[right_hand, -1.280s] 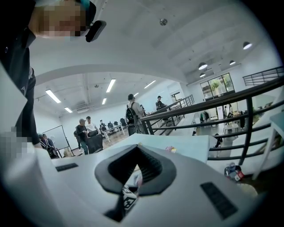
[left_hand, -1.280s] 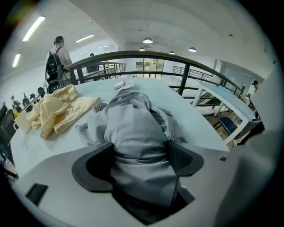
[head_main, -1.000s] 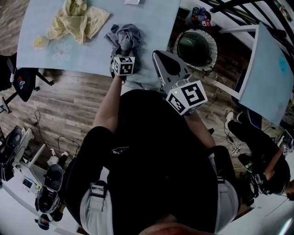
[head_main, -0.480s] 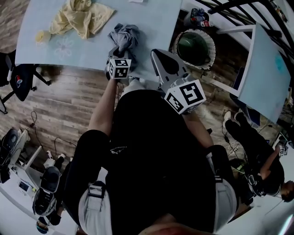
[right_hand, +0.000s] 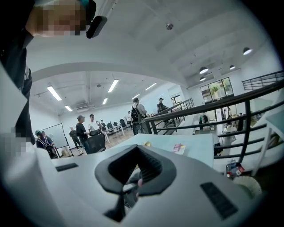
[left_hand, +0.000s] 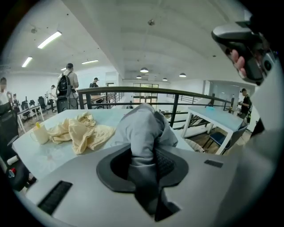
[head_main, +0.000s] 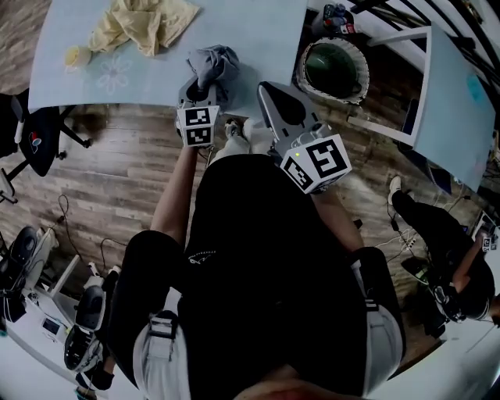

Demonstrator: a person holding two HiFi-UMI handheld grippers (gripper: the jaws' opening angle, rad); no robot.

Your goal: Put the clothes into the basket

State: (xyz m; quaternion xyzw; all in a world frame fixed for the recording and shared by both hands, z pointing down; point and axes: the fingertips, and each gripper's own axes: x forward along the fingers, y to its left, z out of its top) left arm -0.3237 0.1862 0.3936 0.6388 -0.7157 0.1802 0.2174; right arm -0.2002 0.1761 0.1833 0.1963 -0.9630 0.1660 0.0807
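Pale table (head_main: 258, 47) | left gripper (head_main: 205, 87) jaws just closed, pinching grey garment (head_main: 212, 64) | right gripper (head_main: 267, 87) jaws together, empty | I'd lift clear, then swing to basket (head_main: 334, 69) at 3 o'clock, minding trailing cloth

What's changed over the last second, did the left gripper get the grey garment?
The left gripper has just closed its jaws on the grey garment and is drawing it up and back toward the near edge of the table. The yellow garment and the basket stay where they were.
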